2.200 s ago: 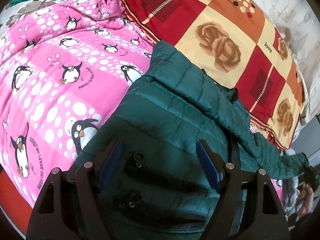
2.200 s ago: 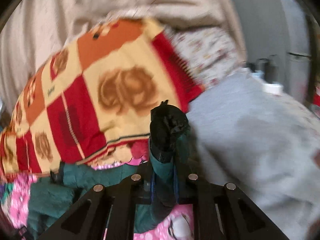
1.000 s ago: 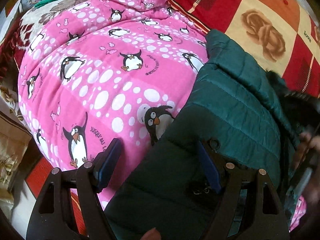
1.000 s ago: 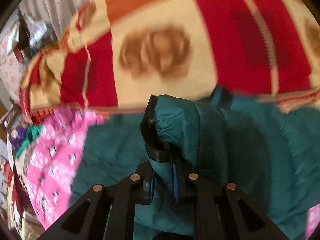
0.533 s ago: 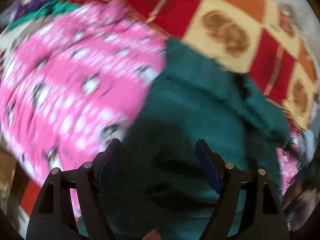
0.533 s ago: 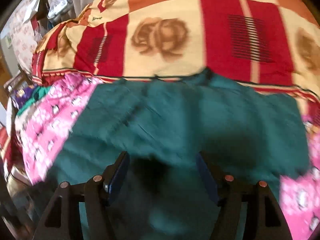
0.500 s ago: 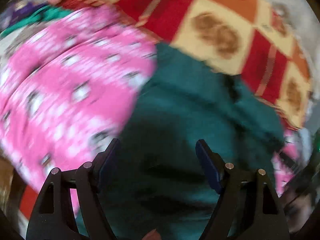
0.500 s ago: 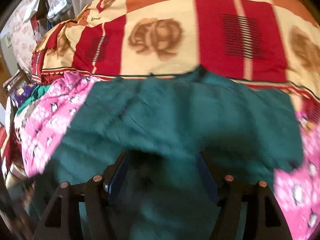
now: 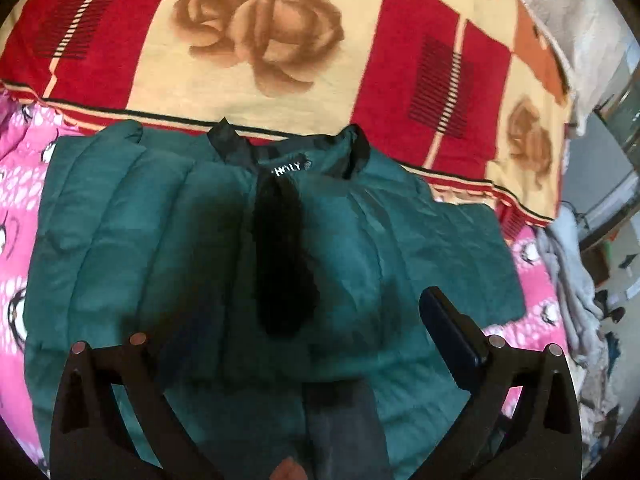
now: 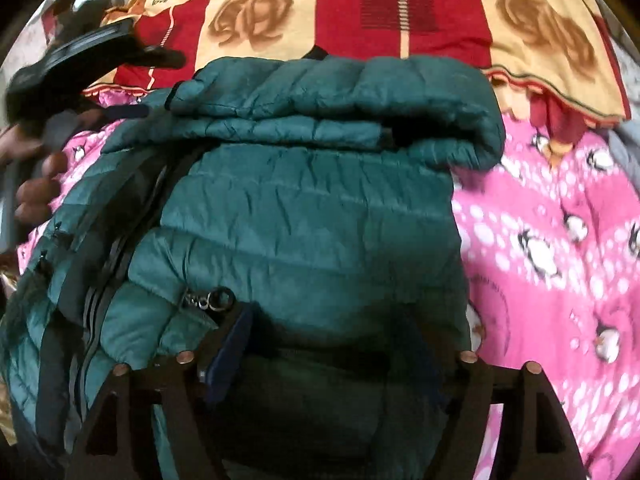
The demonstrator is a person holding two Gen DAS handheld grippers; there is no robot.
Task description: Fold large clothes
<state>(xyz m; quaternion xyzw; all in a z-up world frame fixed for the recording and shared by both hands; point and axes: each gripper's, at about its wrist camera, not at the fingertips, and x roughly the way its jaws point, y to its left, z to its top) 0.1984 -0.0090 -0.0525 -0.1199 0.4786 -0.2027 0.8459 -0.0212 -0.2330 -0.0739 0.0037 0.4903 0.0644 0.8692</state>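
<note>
The dark green quilted puffer jacket fills the frame centre, lying on the pink penguin-print blanket below the red-and-cream rose-patterned blanket. The left gripper hangs over it with jaws opening wide, nothing pinched. In the right wrist view the right gripper hovers over the jacket's lower part, jaws opening, clamping nothing.

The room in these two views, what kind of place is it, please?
Most likely a bedroom in a home. A green puffer jacket lies spread on a bed covered by a pink penguin-print blanket, with a red and cream rose-pattern blanket behind it. Loose clothes are heaped at the side.
</note>
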